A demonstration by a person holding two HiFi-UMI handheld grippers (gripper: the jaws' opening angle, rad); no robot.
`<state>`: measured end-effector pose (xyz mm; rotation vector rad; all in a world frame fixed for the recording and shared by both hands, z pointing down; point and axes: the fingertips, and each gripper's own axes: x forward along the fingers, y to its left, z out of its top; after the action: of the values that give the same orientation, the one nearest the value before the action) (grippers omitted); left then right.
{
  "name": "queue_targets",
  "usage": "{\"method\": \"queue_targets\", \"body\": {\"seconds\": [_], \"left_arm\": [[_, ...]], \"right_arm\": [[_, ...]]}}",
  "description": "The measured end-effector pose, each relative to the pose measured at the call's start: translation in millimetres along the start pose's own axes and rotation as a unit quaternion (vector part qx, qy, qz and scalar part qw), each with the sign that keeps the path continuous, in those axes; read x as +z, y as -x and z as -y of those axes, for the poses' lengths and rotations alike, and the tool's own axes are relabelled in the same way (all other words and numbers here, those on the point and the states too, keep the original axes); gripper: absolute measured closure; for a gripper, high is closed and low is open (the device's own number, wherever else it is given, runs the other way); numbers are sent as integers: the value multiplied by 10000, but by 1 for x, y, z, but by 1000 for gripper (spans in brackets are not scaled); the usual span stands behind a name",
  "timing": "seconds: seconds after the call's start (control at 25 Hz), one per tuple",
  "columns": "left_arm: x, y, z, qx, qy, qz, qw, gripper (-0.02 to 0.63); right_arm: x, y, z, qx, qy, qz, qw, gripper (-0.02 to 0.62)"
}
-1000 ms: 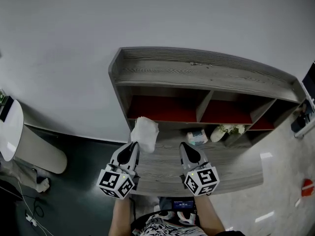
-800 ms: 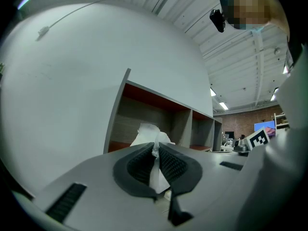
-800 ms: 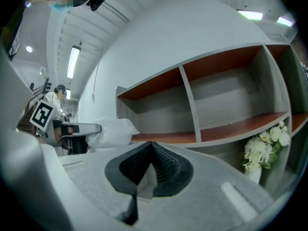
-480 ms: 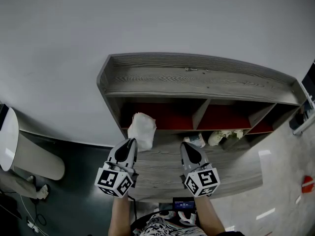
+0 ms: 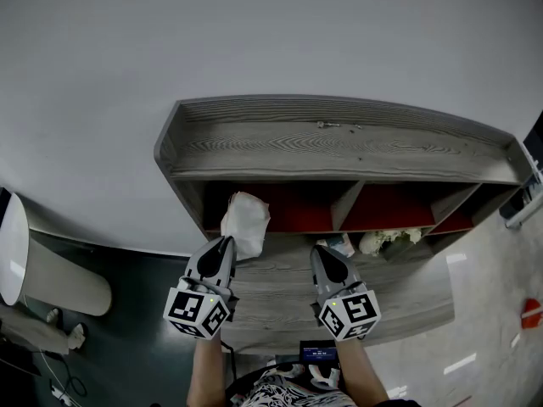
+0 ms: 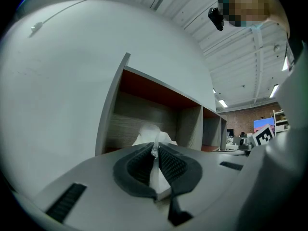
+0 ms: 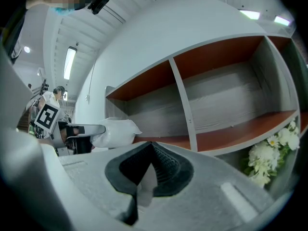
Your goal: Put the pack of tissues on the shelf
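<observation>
The pack of tissues [image 5: 245, 223] is a white, soft plastic bundle, held up in front of the left red-backed compartment [image 5: 293, 214] of the grey wooden shelf [image 5: 339, 142]. My left gripper [image 5: 227, 242] is shut on its near end. In the left gripper view the plastic is pinched between the pads [image 6: 168, 162] and the pack [image 6: 151, 134] hides part of the compartment. My right gripper [image 5: 320, 251] hangs beside it, shut with nothing held. In the right gripper view the pack [image 7: 118, 131] shows at the left, at the left compartment's mouth.
White flowers [image 5: 386, 240] and a small packet [image 5: 339, 244] lie in the lower level of the shelf; the flowers [image 7: 269, 158] also show at the right gripper view's lower right. A grey board [image 5: 280, 299] lies under both grippers. A white rounded seat [image 5: 13, 253] stands at the far left on the dark floor.
The shelf has slid lower and leftward in the head view, so the pack now sits right at the left compartment's opening. Both grips are unchanged.
</observation>
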<state>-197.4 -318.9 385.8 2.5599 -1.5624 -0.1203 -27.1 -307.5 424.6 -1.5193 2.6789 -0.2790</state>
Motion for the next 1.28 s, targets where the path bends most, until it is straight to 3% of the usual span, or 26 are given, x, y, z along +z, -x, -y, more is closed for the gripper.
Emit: {"method": "queue_targets", "body": {"seconds": [1.28], "left_arm": [[-3,-73,-18,86,186,-209,9996,591]], "right_arm": [[1,-23,26,47,51,37,10000,592]]}}
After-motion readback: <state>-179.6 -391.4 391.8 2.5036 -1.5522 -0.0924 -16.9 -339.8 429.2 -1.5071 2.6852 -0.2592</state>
